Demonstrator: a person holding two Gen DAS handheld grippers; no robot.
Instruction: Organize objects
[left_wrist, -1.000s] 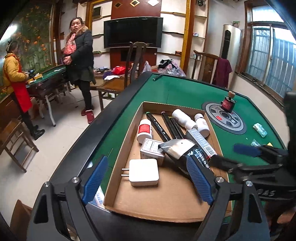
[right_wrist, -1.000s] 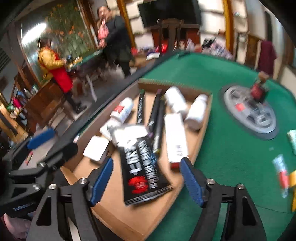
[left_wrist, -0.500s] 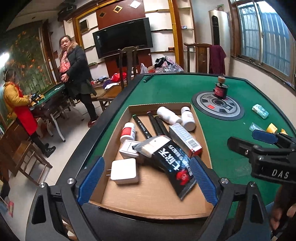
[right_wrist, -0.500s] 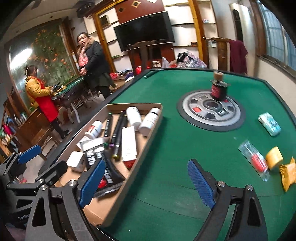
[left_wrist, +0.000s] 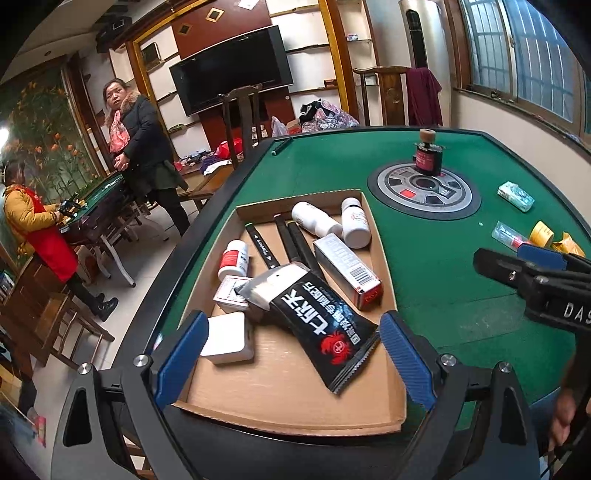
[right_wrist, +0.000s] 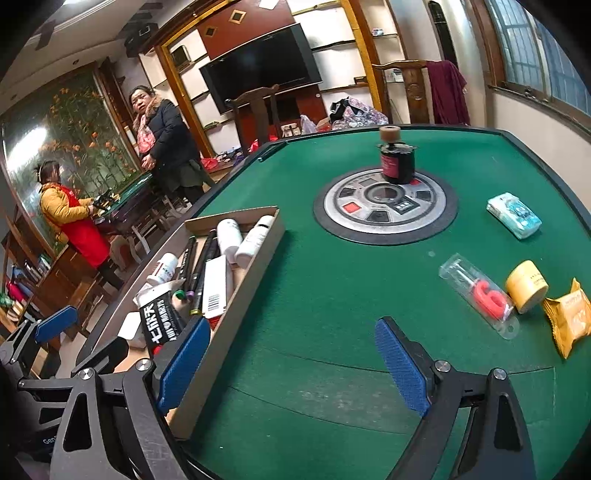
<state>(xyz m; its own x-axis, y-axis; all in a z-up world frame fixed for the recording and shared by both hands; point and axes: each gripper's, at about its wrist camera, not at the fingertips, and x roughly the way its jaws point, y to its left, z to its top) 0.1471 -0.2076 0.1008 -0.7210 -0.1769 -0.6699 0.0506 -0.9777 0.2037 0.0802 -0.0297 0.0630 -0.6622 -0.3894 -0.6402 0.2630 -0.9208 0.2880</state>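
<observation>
Right tool (right_wrist: 291, 363), jaws just widened and empty, hovers over green felt bench (right_wrist: 332, 295); left tool (left_wrist: 291, 363), likewise spread, above shallow brown cardboard tray (left_wrist: 295, 391), presumably between pickups.

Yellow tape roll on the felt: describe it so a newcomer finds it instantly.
Start at the round grey dial in the green table; look toward its near right. There the small yellow roll stands between a clear packet and an orange wrapper, the only cylinder.
</observation>
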